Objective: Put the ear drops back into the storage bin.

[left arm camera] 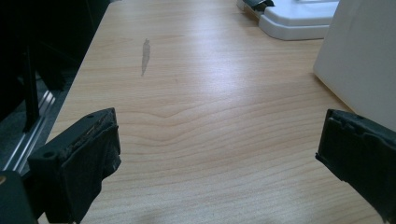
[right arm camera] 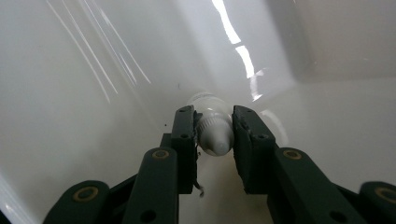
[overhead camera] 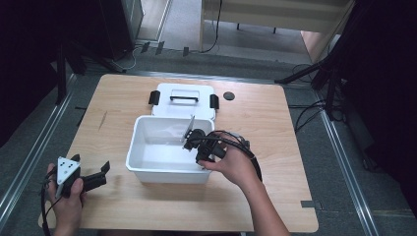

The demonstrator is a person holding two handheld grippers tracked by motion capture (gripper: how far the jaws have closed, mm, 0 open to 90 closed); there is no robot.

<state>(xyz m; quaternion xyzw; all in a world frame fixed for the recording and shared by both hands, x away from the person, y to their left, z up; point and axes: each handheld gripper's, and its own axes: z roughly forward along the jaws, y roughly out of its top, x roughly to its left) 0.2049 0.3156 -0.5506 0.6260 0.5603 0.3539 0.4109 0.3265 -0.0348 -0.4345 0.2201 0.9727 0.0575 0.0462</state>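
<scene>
Inside the white plastic box (overhead camera: pixel 147 169) my right gripper (right arm camera: pixel 213 122) is shut on a small white bottle (right arm camera: pixel 215 139), its pads clamped on the ribbed cap end that faces the camera. The bottle's body points toward the box's inner wall (right arm camera: pixel 70 93). From above, the right gripper (overhead camera: pixel 191 142) reaches over the box's right rim, and the bottle is hidden there. My left gripper (overhead camera: pixel 102 174) rests near the table's front left, left of the box. Its jaws stand wide open over bare wood (left arm camera: pixel 219 135), with nothing between them.
The box's lid (overhead camera: pixel 183 105), with a black handle and clips, lies flat right behind the box; it also appears as lid (left arm camera: pixel 299 18). A small black disc (overhead camera: pixel 228 95) sits to the lid's right. The box's outer wall (left arm camera: pixel 359 60) stands close to the left gripper.
</scene>
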